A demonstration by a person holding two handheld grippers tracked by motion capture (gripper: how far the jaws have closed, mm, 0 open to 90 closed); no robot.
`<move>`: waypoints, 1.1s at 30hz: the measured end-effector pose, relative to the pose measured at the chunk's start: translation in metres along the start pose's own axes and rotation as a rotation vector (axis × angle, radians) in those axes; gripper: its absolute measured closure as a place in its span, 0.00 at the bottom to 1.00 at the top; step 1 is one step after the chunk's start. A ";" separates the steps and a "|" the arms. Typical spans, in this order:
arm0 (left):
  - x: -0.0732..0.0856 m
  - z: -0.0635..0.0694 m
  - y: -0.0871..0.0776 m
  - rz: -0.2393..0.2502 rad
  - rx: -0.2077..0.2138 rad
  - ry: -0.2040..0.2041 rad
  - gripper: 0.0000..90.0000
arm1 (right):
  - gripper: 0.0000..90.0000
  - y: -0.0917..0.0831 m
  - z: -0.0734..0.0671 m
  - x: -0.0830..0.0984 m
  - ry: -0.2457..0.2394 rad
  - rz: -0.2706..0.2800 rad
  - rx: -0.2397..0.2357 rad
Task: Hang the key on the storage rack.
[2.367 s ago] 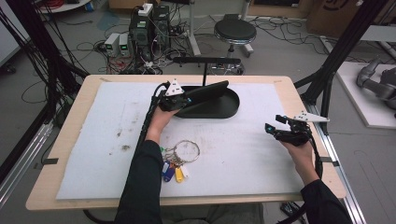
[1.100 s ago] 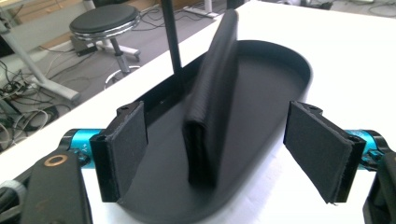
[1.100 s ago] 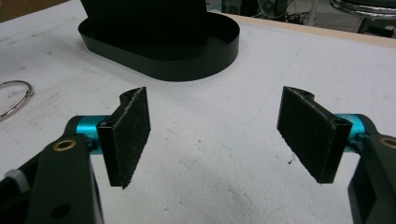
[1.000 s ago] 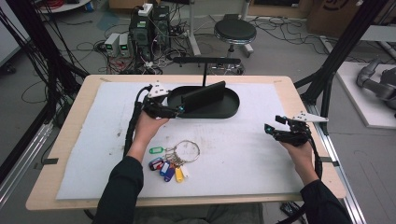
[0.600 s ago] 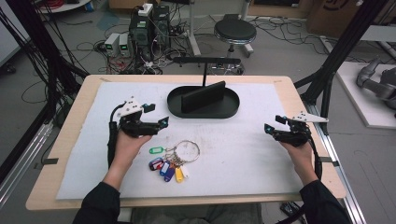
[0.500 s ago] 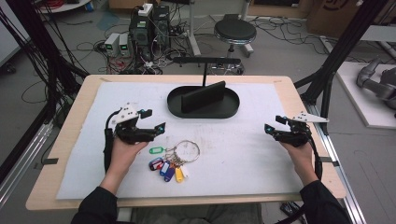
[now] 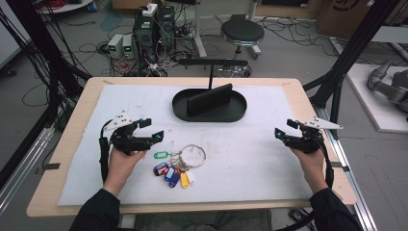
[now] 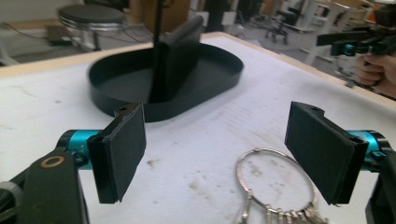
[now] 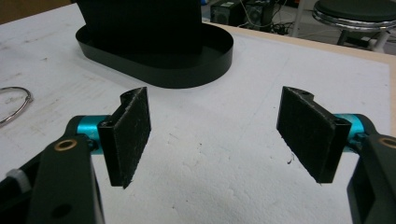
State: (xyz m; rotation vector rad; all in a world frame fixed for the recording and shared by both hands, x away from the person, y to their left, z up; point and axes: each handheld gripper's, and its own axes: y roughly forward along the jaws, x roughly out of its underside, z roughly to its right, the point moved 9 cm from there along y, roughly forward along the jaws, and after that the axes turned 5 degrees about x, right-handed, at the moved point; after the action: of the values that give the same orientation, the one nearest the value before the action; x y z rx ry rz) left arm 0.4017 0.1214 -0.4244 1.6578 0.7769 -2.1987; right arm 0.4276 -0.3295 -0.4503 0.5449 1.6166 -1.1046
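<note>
Key ring (image 7: 192, 155) just right of my left gripper (image 7: 154, 131).
Left gripper jaws spread, holding nothing; ring lies on the mat beneath the right jaw.

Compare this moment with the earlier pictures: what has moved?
The left gripper drew back from the black tray toward the person and now hovers open beside the key ring. The right gripper, the tray and the keys stayed put.
</note>
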 end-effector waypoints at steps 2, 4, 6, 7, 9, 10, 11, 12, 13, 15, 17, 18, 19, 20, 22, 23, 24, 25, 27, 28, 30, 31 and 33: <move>-0.001 0.004 0.007 -0.011 0.015 0.003 0.23 | 0.30 -0.003 0.001 -0.001 0.004 0.009 0.008; -0.001 0.007 0.013 -0.026 0.002 0.023 0.24 | 0.32 -0.007 0.003 -0.001 0.001 0.045 0.036; 0.002 0.012 0.022 -0.046 0.032 0.019 0.24 | 0.32 -0.010 0.003 0.000 0.013 0.042 0.025; 0.003 0.013 0.024 -0.059 0.039 0.017 0.24 | 0.32 -0.011 0.004 0.000 0.012 0.046 0.025; 0.006 0.018 0.033 -0.094 0.060 0.028 0.24 | 0.32 -0.013 0.004 0.000 0.010 0.047 0.030; 0.009 0.022 0.038 -0.115 0.077 0.045 0.24 | 0.32 -0.013 0.004 0.001 0.012 0.046 0.027; 0.010 0.024 0.041 -0.127 0.083 0.054 0.24 | 0.32 -0.013 0.004 0.001 0.006 0.046 0.029; 0.011 0.026 0.045 -0.147 0.089 0.058 0.24 | 0.32 -0.012 0.004 0.002 0.005 0.040 0.028; 0.013 0.027 0.050 -0.170 0.096 0.057 0.24 | 0.32 -0.012 0.003 0.003 0.009 0.036 0.025; 0.017 0.029 0.059 -0.214 0.104 0.053 0.25 | 0.32 -0.011 0.003 0.003 0.001 0.032 0.023; 0.022 0.029 0.068 -0.259 0.112 0.064 0.36 | 0.32 -0.011 0.002 0.003 -0.002 0.032 0.019; 0.023 0.029 0.071 -0.270 0.118 0.066 0.40 | 0.32 -0.011 0.002 0.003 -0.002 0.031 0.019; 0.026 0.027 0.074 -0.290 0.099 0.076 0.42 | 0.32 -0.011 0.002 0.004 -0.002 0.030 0.018; 0.029 0.028 0.078 -0.304 0.098 0.086 0.46 | 0.32 -0.011 0.002 0.004 -0.002 0.030 0.018; 0.034 0.028 0.081 -0.331 0.096 0.106 0.51 | 0.32 -0.011 0.003 0.004 -0.003 0.032 0.020; 0.037 0.028 0.082 -0.350 0.098 0.109 0.52 | 0.32 -0.011 0.003 0.004 -0.006 0.034 0.020; 0.040 0.028 0.083 -0.369 0.100 0.104 0.55 | 0.32 -0.012 0.003 0.004 -0.004 0.032 0.021; 0.042 0.027 0.084 -0.384 0.095 0.098 0.57 | 0.32 -0.012 0.003 0.005 0.000 0.030 0.021; 0.046 0.026 0.086 -0.405 0.100 0.101 0.58 | 0.32 -0.012 0.004 0.005 0.003 0.029 0.023; 0.047 0.026 0.086 -0.417 0.090 0.106 0.61 | 0.32 -0.012 0.004 0.005 0.002 0.028 0.023; 0.050 0.025 0.087 -0.430 0.084 0.113 0.64 | 0.32 -0.012 0.005 0.005 0.000 0.029 0.023; 0.051 0.024 0.088 -0.440 0.073 0.121 0.68 | 0.32 -0.013 0.005 0.005 -0.002 0.029 0.023; 0.053 0.022 0.089 -0.450 0.061 0.126 0.70 | 0.32 -0.012 0.005 0.005 -0.002 0.030 0.024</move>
State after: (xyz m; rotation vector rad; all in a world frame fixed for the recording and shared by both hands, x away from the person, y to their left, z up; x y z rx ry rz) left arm 0.4141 0.0413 -0.4926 1.8055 1.2318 -2.4426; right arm 0.4184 -0.3405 -0.4503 0.5815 1.5902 -1.1037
